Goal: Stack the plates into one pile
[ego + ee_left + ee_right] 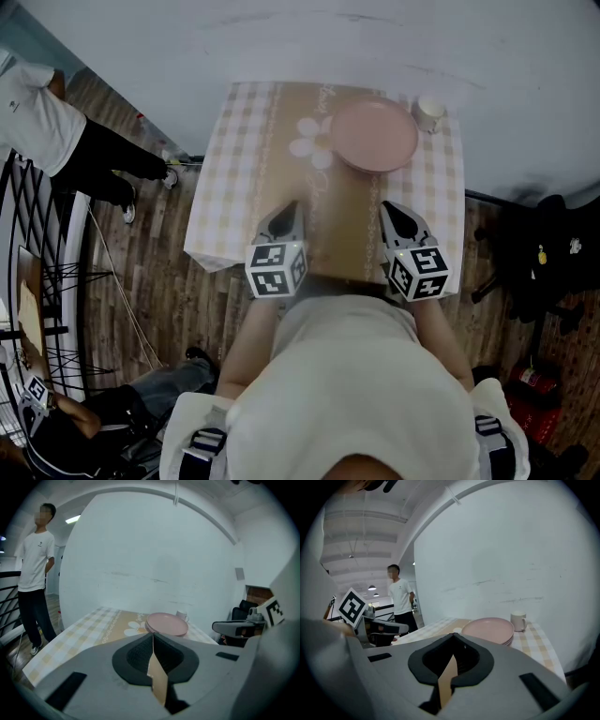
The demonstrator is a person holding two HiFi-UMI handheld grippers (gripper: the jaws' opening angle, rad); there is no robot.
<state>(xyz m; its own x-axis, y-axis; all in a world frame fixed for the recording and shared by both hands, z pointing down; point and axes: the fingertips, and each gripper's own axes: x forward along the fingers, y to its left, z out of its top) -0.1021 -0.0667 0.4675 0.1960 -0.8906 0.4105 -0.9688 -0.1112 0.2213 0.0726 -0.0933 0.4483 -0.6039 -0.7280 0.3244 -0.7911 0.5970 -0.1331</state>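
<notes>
step: pile looks finished | pink plates [375, 136] stacked at table's [234, 178] 1 o'clock, mug [430, 112] at their 2 o'clock | left gripper [289, 208], right gripper [390, 208]: jaws pressed together, empty | next: probably nothing left to lift

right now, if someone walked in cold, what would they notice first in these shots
The pile of pink plates draws the eye first, at the far right of the checked table with a white mug beside it. The left gripper and right gripper hang over the table's near edge, both shut and empty. A person in a white shirt stands off to the left.
</notes>
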